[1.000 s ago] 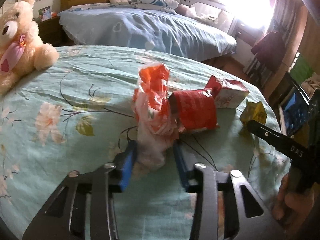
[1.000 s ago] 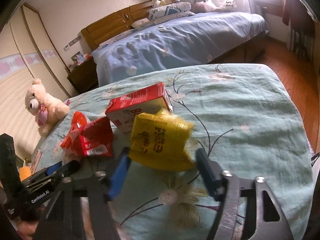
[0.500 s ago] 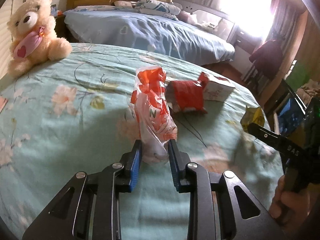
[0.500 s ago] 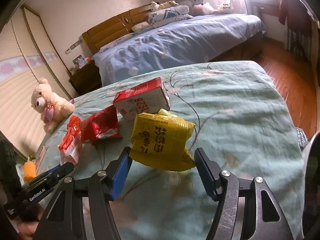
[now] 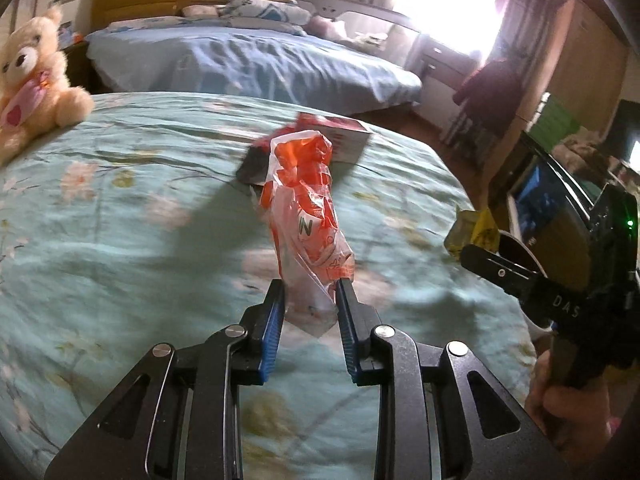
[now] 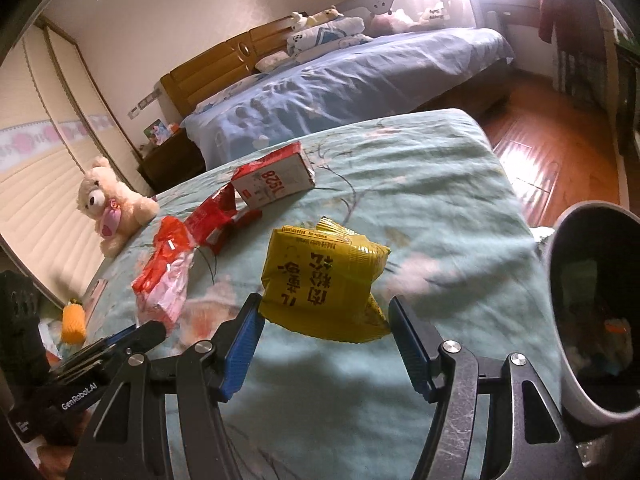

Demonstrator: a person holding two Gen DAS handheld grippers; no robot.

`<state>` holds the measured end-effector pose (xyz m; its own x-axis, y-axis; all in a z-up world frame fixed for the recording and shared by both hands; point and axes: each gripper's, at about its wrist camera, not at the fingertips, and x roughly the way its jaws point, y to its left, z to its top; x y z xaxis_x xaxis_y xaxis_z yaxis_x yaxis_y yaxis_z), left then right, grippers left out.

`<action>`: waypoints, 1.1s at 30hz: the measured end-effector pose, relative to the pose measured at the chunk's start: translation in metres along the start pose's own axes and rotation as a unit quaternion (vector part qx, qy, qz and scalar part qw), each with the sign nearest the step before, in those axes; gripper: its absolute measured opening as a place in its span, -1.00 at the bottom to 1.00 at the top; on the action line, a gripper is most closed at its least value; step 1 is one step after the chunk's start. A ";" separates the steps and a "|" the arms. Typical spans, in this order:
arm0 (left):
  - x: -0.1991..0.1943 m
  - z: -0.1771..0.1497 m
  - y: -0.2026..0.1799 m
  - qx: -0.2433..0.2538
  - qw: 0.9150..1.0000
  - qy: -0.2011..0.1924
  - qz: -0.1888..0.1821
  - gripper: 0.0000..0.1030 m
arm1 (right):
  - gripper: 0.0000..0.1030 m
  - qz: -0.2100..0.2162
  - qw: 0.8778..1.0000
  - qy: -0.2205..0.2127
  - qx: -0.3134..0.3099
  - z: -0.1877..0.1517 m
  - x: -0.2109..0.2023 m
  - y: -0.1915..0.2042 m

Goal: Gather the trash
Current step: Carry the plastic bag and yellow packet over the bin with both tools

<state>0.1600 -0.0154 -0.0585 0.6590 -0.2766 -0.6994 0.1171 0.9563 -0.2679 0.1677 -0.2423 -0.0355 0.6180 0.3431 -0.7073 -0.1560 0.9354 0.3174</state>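
- The left hand-held gripper (image 5: pixel 310 292) clenched the lower end of an orange-and-clear wrapper (image 5: pixel 308 216), lifted off the green floral bed cover (image 5: pixel 120 240)
- The right hand-held gripper (image 6: pixel 325 322) gripped a yellow snack packet (image 6: pixel 324 276), beside a grey bin (image 6: pixel 576 360)
- Farther back, a red packet (image 6: pixel 212 216) and a red-and-white box (image 6: pixel 276 180) lay on the cover
- A teddy bear (image 6: pixel 110 204) sat at its far edge

- The near bed (image 6: pixel 420 184) wears a pale green cover printed with flowers and thin dark stems, its cloth lightly creased.
- A red and white carton (image 6: pixel 276 178) lies on its side toward the far end.
- A crumpled red packet (image 6: pixel 216 216) rests just beside the carton, touching it.
- A cream teddy bear (image 6: pixel 110 204) with a pink bib sits at the bed's edge, well apart from the rubbish.
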 end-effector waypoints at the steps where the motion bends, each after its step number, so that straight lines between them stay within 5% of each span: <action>1: -0.001 -0.001 -0.006 0.005 1.000 0.001 -0.003 -0.52 | 0.26 -0.002 1.000 -0.001 0.001 -0.002 -0.003 -0.002; 33: 0.017 -0.018 -0.133 0.110 0.991 0.027 -0.073 -0.52 | 0.26 -0.056 0.993 -0.043 0.092 -0.039 -0.083 -0.099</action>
<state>0.1425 -0.1495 -0.0467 0.5824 -0.4125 -0.7004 0.3715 0.9015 -0.2221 0.1021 -0.3602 -0.0333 0.6882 0.2224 -0.6906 0.0562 0.9327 0.3563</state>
